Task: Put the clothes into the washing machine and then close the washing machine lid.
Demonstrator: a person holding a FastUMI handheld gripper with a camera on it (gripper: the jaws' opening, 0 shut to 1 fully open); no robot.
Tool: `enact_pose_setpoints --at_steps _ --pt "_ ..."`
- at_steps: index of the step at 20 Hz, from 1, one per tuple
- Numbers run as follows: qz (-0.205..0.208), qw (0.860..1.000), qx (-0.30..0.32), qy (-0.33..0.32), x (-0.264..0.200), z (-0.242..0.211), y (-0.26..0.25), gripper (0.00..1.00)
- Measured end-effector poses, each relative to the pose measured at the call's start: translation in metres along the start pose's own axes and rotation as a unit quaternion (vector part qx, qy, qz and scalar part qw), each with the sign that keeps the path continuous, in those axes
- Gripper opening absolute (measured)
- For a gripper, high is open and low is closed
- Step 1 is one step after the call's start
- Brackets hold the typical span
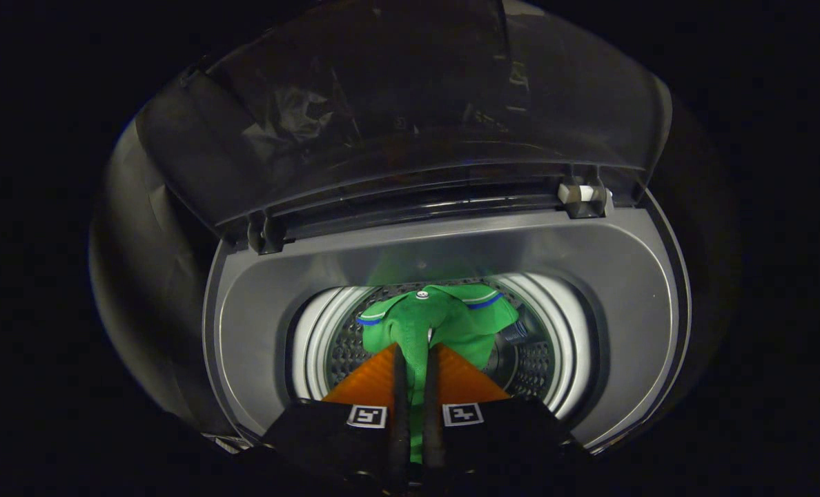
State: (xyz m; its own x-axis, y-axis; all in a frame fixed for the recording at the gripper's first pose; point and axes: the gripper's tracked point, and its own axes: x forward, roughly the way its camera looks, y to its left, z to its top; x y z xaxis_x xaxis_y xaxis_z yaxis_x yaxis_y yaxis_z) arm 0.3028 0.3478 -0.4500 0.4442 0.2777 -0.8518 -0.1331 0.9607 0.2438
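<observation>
Pinching the green shirt [444, 324] between both fingers of my gripper [415, 355], I held it over the drum [555, 345], long axis toward 12 o'clock, collar farthest; lid [396, 110] stood open.

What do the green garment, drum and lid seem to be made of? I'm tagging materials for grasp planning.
Green garment, pinched in the gripper above the drum: soft knit fabric, folds and a buttoned collar. Drum: probably stainless steel, shiny and perforated. Raised lid: dark translucent plastic, glossy with reflections.
</observation>
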Motion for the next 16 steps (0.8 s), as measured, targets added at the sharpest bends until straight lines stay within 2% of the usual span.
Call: enact_pose_setpoints --at_steps 1,2,9,16 --pt "-0.001 1.000 0.000 0.000 0.000 0.000 0.000 0.16" --pt "0.002 1.000 0.002 0.003 -0.001 -0.001 0.001 0.23" --pt "-0.022 1.000 -0.006 -0.012 -0.015 0.005 -0.011 0.99" --pt "-0.011 1.000 -0.007 -0.026 -0.058 0.007 -0.008 0.99"
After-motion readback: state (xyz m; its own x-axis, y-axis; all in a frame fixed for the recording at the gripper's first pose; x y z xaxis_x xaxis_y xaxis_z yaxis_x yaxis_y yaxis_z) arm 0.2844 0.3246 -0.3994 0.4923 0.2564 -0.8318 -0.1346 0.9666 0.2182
